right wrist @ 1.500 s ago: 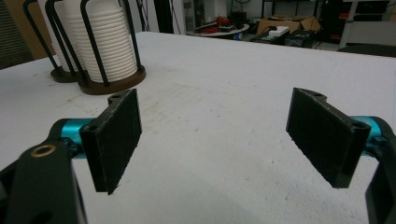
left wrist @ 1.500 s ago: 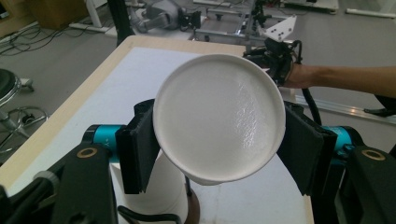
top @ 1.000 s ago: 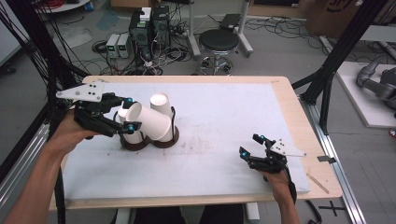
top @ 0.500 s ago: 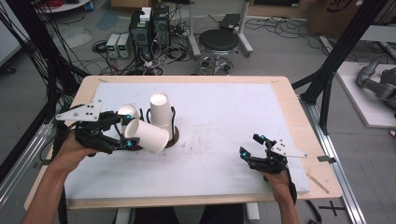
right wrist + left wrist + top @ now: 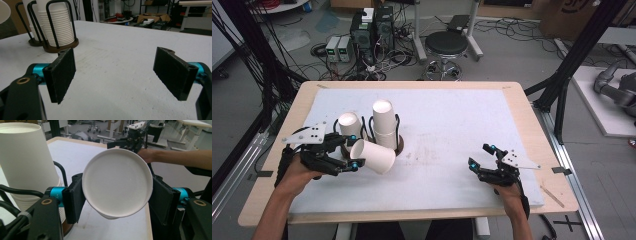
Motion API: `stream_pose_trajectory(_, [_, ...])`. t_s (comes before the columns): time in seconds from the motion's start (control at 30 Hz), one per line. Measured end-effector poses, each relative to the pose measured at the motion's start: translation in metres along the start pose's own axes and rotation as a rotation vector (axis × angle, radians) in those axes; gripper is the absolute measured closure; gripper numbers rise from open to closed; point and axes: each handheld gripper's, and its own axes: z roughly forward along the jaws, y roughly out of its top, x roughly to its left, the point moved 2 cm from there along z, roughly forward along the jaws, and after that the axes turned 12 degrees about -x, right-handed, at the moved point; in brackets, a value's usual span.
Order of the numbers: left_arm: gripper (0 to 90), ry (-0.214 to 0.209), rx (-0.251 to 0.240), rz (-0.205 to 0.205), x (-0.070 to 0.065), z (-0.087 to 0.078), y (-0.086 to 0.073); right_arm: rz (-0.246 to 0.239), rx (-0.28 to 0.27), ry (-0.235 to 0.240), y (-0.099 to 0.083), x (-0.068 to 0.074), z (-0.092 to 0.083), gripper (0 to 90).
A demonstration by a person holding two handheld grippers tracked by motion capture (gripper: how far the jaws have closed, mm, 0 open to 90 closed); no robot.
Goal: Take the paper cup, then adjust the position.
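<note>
Two cup stacks stand in wire holders at the table's [image 5: 512, 107] left: the near stack [image 5: 383, 125] and the far stack [image 5: 348, 125]. One loose cup [image 5: 373, 156] is clamped in the left gripper [image 5: 354, 151], just in front of the stacks. It is plain white paper, tipped on its side (base toward the camera on that gripper). The right gripper [image 5: 479, 156] stands wide, holding nothing, well apart at the right.
</note>
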Motion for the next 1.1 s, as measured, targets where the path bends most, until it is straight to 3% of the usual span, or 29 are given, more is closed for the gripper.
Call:
stream_pose_trajectory(0.53, [34.3,0.005,-0.030,-0.006,0.000,-0.003,-0.018,-0.009,0.005,-0.002,0.000,0.001,0.000,18.6])
stream_pose_trajectory(0.93, [34.4,0.010,-0.038,-0.013,0.004,-0.005,-0.024,-0.016,0.022,0.014,0.000,0.002,0.002,18.6])
stream_pose_trajectory(1.1, [34.3,0.012,-0.039,-0.015,0.004,-0.005,-0.025,-0.015,0.004,0.021,0.000,0.001,0.001,19.1])
